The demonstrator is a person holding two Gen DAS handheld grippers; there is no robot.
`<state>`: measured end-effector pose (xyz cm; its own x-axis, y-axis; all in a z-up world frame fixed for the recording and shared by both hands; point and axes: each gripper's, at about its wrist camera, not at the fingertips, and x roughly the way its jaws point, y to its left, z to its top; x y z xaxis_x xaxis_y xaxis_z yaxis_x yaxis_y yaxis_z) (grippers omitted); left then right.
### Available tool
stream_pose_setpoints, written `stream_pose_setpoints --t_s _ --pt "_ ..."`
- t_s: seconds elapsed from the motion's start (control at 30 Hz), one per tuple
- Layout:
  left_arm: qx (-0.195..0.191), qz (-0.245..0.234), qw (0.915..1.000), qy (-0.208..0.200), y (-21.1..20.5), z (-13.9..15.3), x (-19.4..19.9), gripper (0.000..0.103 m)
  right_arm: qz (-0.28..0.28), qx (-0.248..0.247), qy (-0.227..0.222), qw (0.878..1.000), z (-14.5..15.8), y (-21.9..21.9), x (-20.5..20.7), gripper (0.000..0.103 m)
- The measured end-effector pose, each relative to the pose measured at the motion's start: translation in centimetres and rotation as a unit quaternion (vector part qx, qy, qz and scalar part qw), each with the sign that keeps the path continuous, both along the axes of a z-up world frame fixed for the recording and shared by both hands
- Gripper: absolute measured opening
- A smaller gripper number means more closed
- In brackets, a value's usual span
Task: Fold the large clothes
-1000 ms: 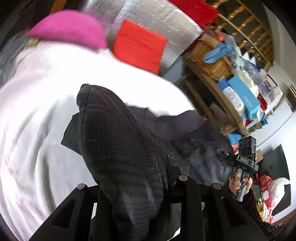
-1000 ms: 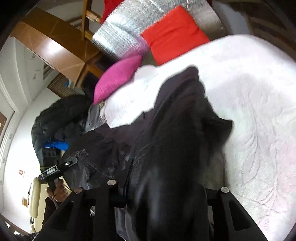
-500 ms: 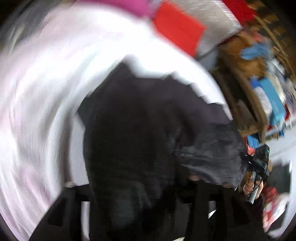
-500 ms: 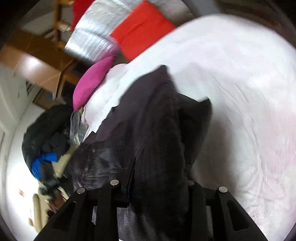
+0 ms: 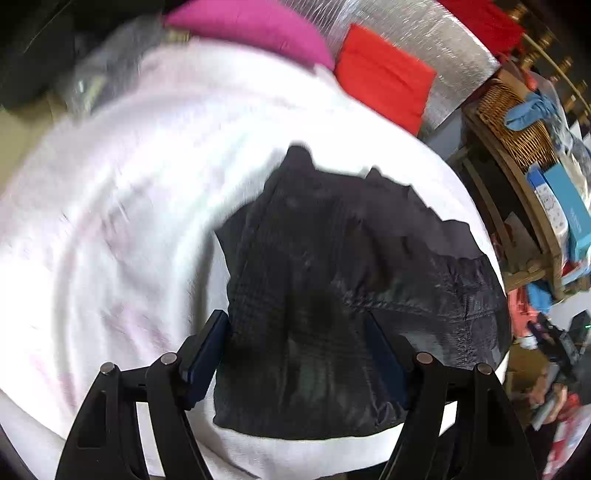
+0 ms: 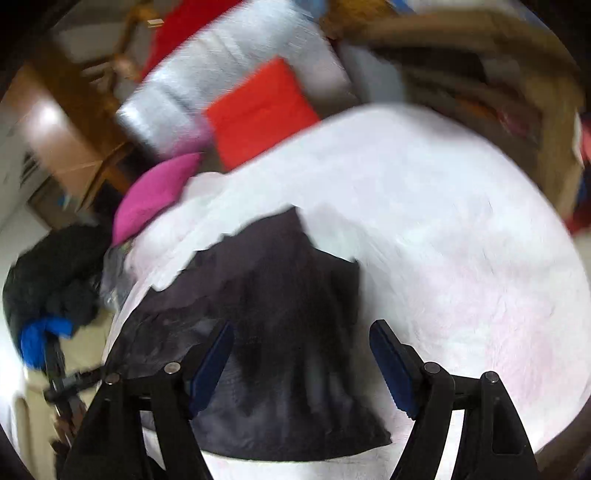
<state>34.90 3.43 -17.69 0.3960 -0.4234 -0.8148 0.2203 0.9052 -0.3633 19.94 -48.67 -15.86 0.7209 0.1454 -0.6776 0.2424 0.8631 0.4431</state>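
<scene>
A dark padded garment point(image 5: 332, 295) lies folded in a heap on the white bedspread point(image 5: 129, 221). My left gripper point(image 5: 295, 325) hovers over its near part, jaws opening, blue pads wide apart and off the cloth. In the right wrist view the same garment point(image 6: 288, 350) lies below my right gripper point(image 6: 301, 336), whose jaws are also opening, with its pads clear of the fabric. The other gripper and a hand show at the right edge point(image 5: 554, 369) and the left edge point(image 6: 62, 387) of the two views.
A pink cushion point(image 5: 251, 26) and a red cushion point(image 5: 380, 74) lie at the head of the bed against a silver panel point(image 5: 424, 33). A cluttered wooden shelf with a wicker basket point(image 5: 517, 122) stands on the right. A dark pile of clothes point(image 6: 48, 280) lies left.
Both grippers let go of the dark garment, which dropped onto the bedspread. Their jaws went from closed on the cloth to wide apart, and both views swung over the bed.
</scene>
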Motion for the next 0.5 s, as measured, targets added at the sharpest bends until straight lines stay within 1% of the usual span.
stream_pose_setpoints --t_s 0.07,0.1,0.13,0.23,0.3,0.37,0.4,0.47,0.5 --pt "0.010 -0.001 0.9993 -0.036 -0.4 1.6 -0.9 0.077 0.020 -0.032 -0.012 0.999 1.1 2.2 -0.2 0.079" --pt "0.016 -0.004 0.9988 -0.047 -1.2 2.0 -1.3 0.078 0.031 -0.035 -0.012 0.999 1.2 3.1 -0.1 0.079" --pt "0.023 -0.007 0.9982 -0.054 -1.2 2.1 -1.6 0.079 0.046 -0.032 -0.008 0.998 1.1 4.0 0.2 0.079" --pt "0.048 -0.022 0.9956 -0.077 -3.7 2.4 -2.4 0.080 0.067 -0.035 0.008 0.997 0.4 5.8 0.9 0.079" --pt "0.054 -0.024 0.9953 -0.077 -4.4 1.8 -2.9 0.080 0.082 -0.034 0.025 0.996 -0.8 6.9 1.5 0.079" --pt "0.063 -0.031 0.9951 -0.071 -5.5 0.7 -3.1 0.080 0.099 -0.028 0.027 0.994 -1.8 8.1 2.0 0.079" --pt "0.079 -0.031 0.9941 -0.068 -6.0 -0.1 -3.0 0.080 0.105 -0.029 0.024 0.994 -2.1 8.7 2.1 0.079" --pt "0.129 -0.022 0.9895 -0.061 -7.0 -2.1 -2.3 0.080 0.116 -0.038 0.017 0.992 -2.9 10.0 2.9 0.079" --pt "0.144 -0.018 0.9876 -0.060 -7.2 -2.8 -2.0 0.080 0.116 -0.046 0.011 0.992 -3.4 10.6 3.6 0.079"
